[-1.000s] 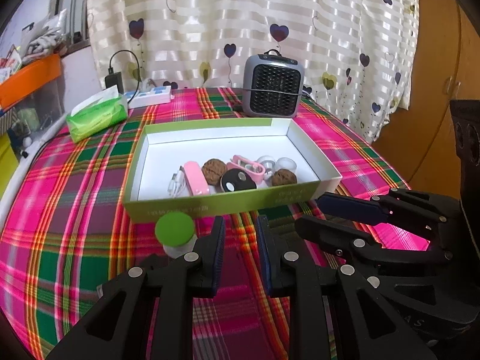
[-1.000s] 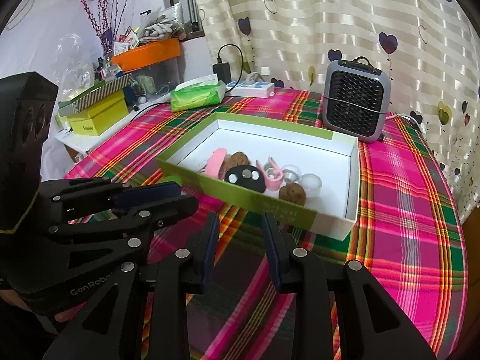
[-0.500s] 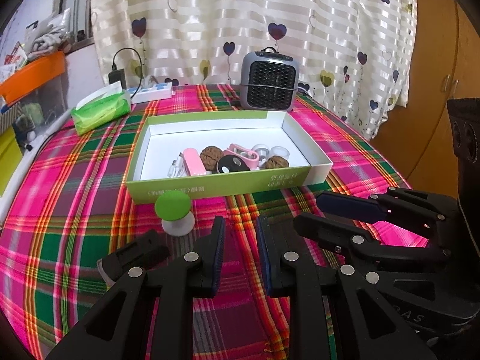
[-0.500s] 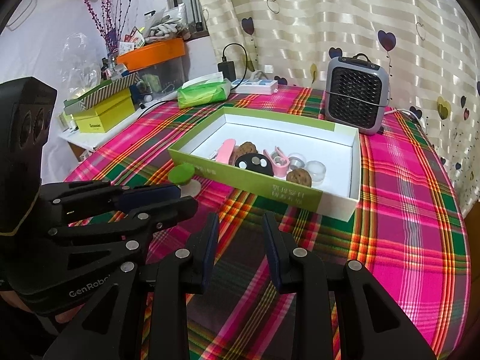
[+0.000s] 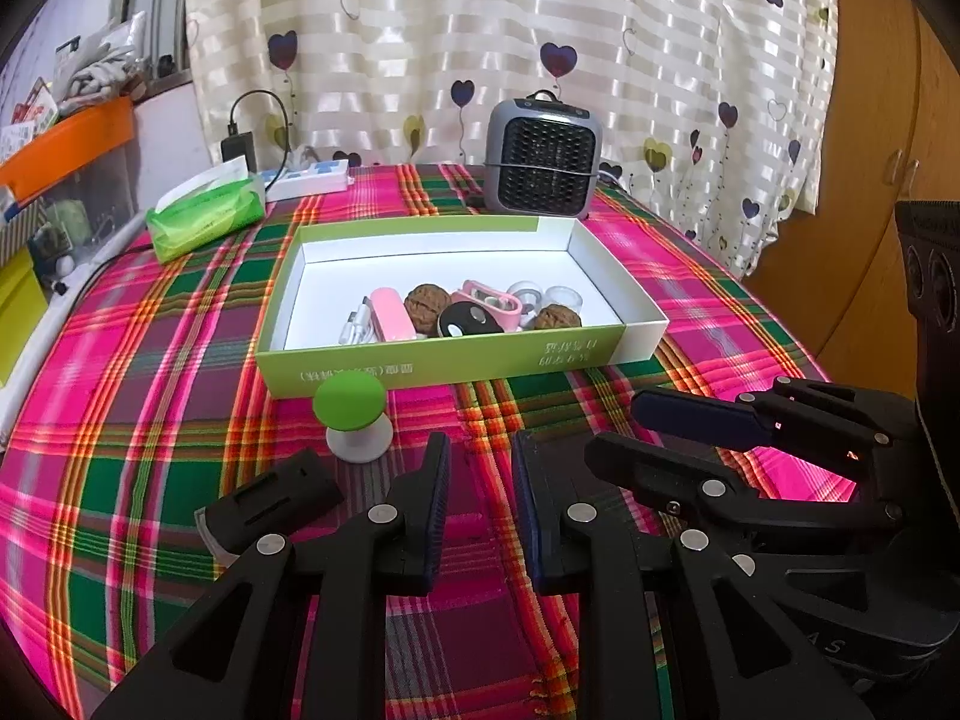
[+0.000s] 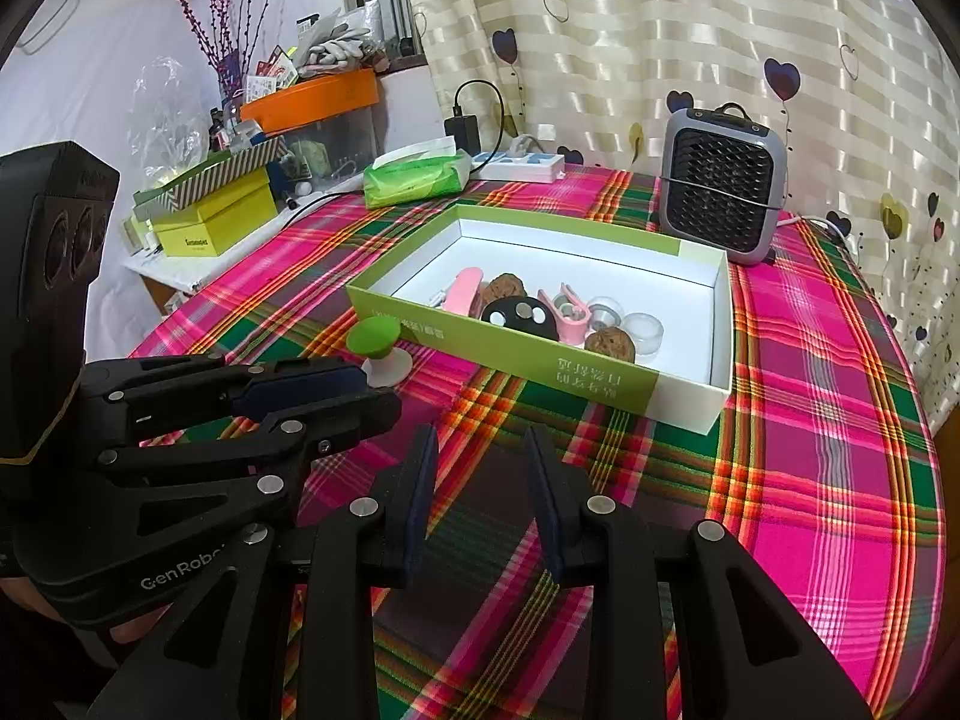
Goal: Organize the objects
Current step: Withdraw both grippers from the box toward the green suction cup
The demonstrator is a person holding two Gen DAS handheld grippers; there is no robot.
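While both wrist cameras look over the same plaid tablecloth [image 5: 150,420], only the right wrist view takes in the cluttered side shelf at far left, with a yellow box [image 6: 210,228], an orange-lidded bin [image 6: 312,99] and purple twigs in a vase [image 6: 222,18]. Only the left wrist view shows a black block [image 5: 270,501] lying on the cloth just left of the left gripper [image 5: 480,510], and a wooden cabinet [image 5: 888,150] at far right.

Going left to right on the table there is one green tissue pack [image 5: 204,219], one white power strip [image 5: 309,177], one green-capped mushroom-shaped piece [image 5: 354,414] on a white base, one green-and-white box [image 5: 456,357] and one grey fan heater [image 5: 543,159]. The mushroom piece stands outside the box, just in front of its near left corner.

In the box, bunched along the near wall, lie a small white item that is hard to make out, one pink flat piece [image 5: 390,315], two walnuts [image 5: 427,303], one black oval with white dots [image 5: 465,321], one pink clip [image 5: 489,300] and two clear round cups [image 6: 642,330].

Both grippers hover over the near cloth, side by side. The left gripper's jaws stand slightly apart with nothing between them; the right gripper [image 6: 480,504] likewise shows a narrow empty gap.
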